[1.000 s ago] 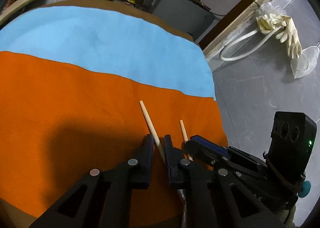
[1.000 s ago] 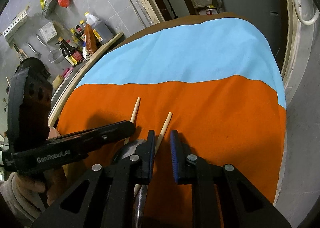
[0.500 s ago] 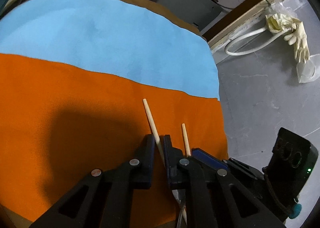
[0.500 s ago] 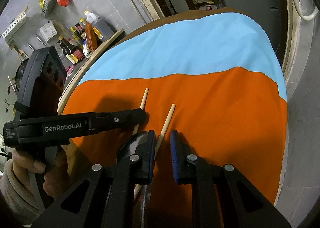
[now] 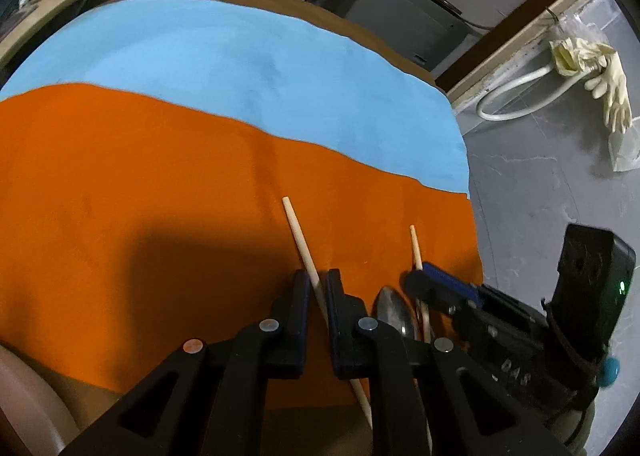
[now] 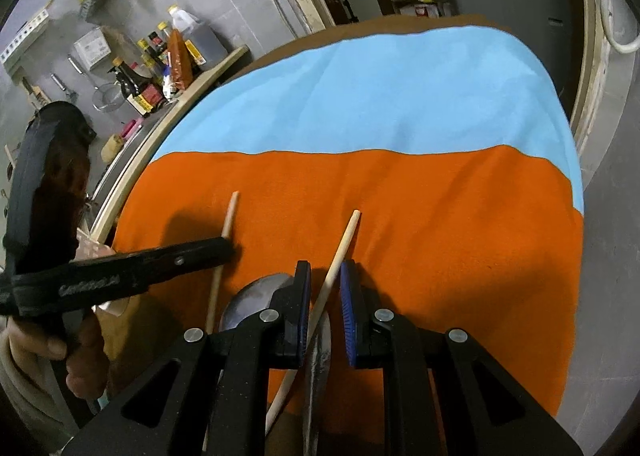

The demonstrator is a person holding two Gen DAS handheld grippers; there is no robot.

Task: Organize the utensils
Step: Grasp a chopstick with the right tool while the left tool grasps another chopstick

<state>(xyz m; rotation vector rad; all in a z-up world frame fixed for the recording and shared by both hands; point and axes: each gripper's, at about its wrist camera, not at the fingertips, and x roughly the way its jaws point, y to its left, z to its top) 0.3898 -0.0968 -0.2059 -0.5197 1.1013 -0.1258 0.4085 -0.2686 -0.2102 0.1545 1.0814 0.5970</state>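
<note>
Since a second ago, moved apart: left gripper (image 5: 317, 288) and right gripper (image 5: 418, 281) now show a spoon bowl (image 5: 394, 312) between them.

Left wrist view: fingers (image 5: 298, 296) clamped on a wooden chopstick (image 5: 299, 240), tip lying forward over the orange cloth (image 5: 140, 196). Just right, second chopstick (image 5: 416, 246) pinched by the right gripper. Blue cloth (image 5: 240, 68) farther back on the round counter (image 5: 384, 40).

Right wrist view: right gripper (image 6: 324, 288) closed on its chopstick (image 6: 342, 246); spoon (image 6: 256, 296) beneath. Left gripper (image 6: 224, 246) at left, gripping other chopstick (image 6: 228, 218), held in a hand (image 6: 76, 352).
</note>
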